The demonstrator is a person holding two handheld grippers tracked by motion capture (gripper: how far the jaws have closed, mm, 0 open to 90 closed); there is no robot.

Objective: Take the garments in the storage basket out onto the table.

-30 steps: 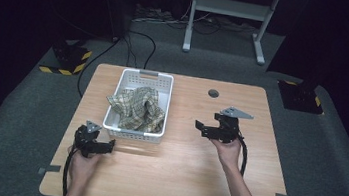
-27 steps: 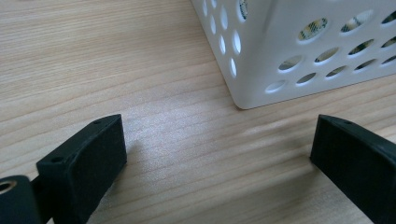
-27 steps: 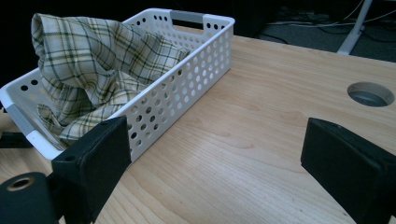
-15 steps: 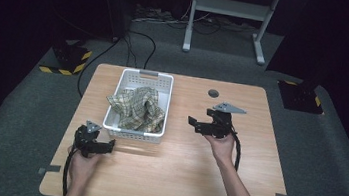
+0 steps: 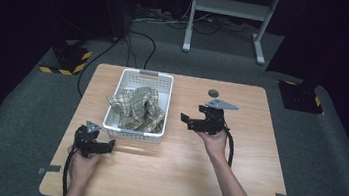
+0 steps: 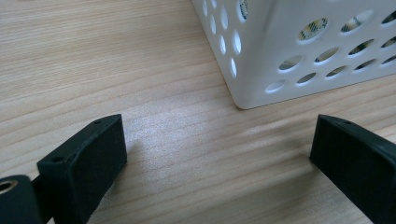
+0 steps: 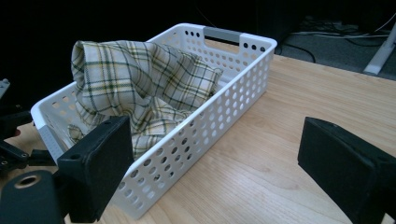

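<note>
A white perforated basket (image 5: 132, 134) stands on the left half of the wooden table (image 5: 167, 178), holding a crumpled yellow-green plaid cloth (image 5: 138, 107). My left gripper (image 5: 107, 145) rests low on the table by the basket's near left corner, open. In the left gripper view the left gripper (image 6: 219, 154) has bare wood between its wide jaws, with the basket's corner (image 6: 289, 28) just ahead. My right gripper (image 5: 186, 120) hovers to the right of the basket, pointing at it, open and empty. The right gripper view looks past the right gripper (image 7: 215, 158) at the basket's long side (image 7: 224, 107) and the cloth (image 7: 140, 88).
A small dark round disc (image 5: 213, 92) lies on the table behind the right gripper. Bare wood stretches across the table's near and right parts. A metal stand (image 5: 227, 19) and floor cables sit beyond the far edge. The left gripper (image 7: 11, 135) shows at the right gripper view's left edge.
My right gripper has moved left, closer to the basket's right side, still open. The left gripper, the basket and the cloth have stayed put.
</note>
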